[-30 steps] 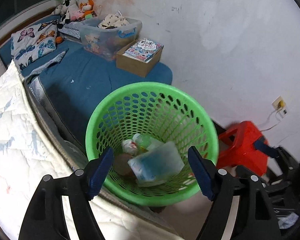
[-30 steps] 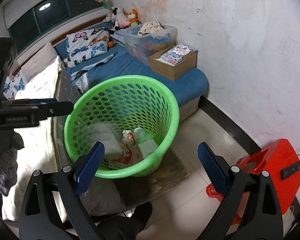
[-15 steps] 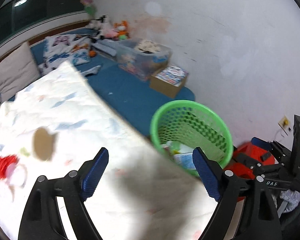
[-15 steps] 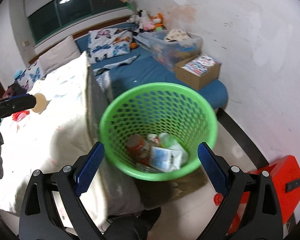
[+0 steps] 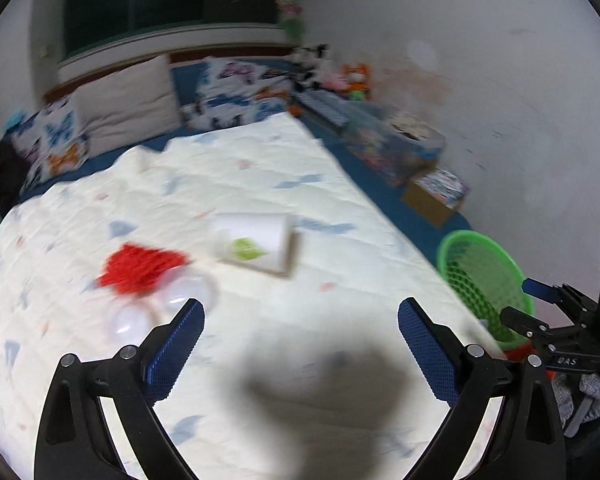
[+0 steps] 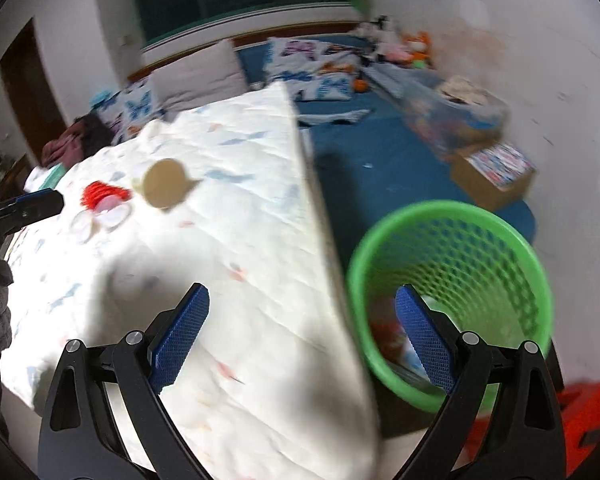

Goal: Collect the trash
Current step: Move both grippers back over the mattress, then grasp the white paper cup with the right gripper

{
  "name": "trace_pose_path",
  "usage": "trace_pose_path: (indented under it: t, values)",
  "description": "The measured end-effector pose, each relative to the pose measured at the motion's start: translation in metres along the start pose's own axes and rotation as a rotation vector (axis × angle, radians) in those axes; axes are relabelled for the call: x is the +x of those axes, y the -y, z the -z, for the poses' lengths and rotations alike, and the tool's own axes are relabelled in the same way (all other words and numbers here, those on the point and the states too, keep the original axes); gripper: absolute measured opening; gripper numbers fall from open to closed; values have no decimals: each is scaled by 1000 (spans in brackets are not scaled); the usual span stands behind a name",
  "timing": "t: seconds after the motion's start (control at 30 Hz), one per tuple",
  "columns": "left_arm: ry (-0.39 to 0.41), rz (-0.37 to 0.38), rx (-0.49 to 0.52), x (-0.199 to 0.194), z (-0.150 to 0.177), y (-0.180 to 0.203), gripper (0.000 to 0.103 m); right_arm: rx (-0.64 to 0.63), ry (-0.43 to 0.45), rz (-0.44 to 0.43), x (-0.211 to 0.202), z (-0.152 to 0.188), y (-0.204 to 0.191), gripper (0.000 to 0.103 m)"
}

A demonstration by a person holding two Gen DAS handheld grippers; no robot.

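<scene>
A white paper cup (image 5: pixel 256 246) lies on its side on the white quilt (image 5: pixel 260 184); it also shows in the right wrist view (image 6: pixel 164 184). A red net scrap (image 5: pixel 140 266) and clear plastic lids (image 5: pixel 188 294) lie left of it; the red scrap shows too (image 6: pixel 102 194). My left gripper (image 5: pixel 300 332) is open and empty above the quilt, near the lids. My right gripper (image 6: pixel 302 320) is open and empty over the bed edge. The green mesh basket (image 6: pixel 452 264) holds several pieces of trash and stands beside the bed; it shows in the left wrist view (image 5: pixel 484 276).
Pillows (image 5: pixel 128 108) and a blue sheet (image 6: pixel 364 152) lie at the bed's far side. A clear storage bin (image 6: pixel 456 108) and a cardboard box (image 6: pixel 492 176) sit by the wall. A red stool (image 6: pixel 580 416) stands on the floor past the basket.
Both grippers have swung left, away from the basket and over the quilt. The cup, red scrap and lids have come into view. Both frames are motion blurred.
</scene>
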State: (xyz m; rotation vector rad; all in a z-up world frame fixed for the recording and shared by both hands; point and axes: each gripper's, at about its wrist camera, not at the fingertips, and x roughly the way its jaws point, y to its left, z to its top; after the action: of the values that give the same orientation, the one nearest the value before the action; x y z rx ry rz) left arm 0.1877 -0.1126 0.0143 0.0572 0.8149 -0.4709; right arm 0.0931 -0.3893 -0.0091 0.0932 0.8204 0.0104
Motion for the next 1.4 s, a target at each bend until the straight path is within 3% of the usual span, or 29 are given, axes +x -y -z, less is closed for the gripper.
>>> trace_pose_path:
  t: [0.43,0.83,1.07,1.4]
  values:
    - [-7,-109,-148,-12,10,-100,94,-266,-78,-136,66,-65,-93,93]
    - [-14,-144,-183,-6,15,-145,93,-503,-130,-176,128,-117,-167,92]
    - [-38,-153,-196,0,20,-164,88,-567,-181,-196,163,-128,-189,92]
    - [-105,-138,-129,30,29,-160,88,-653,-251,-133,204,-117,-202,84]
